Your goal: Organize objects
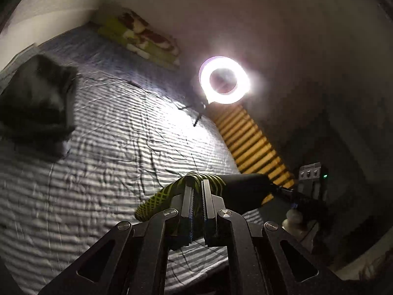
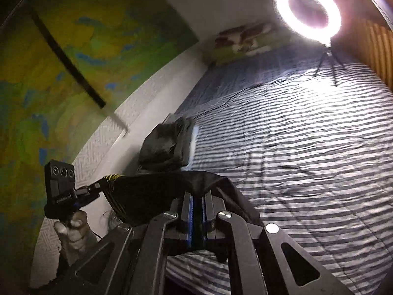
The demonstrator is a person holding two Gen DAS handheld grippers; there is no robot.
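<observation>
Both grippers clamped tight on one black-and-yellow garment: left gripper, right gripper, above the striped bed.

Left gripper: black metal linkage arms, round silver screws, toothed grey jaws backed with blue pads. Right gripper: same black build, silver screws, blue pads. Hand: bare, sleeve not visible.
</observation>
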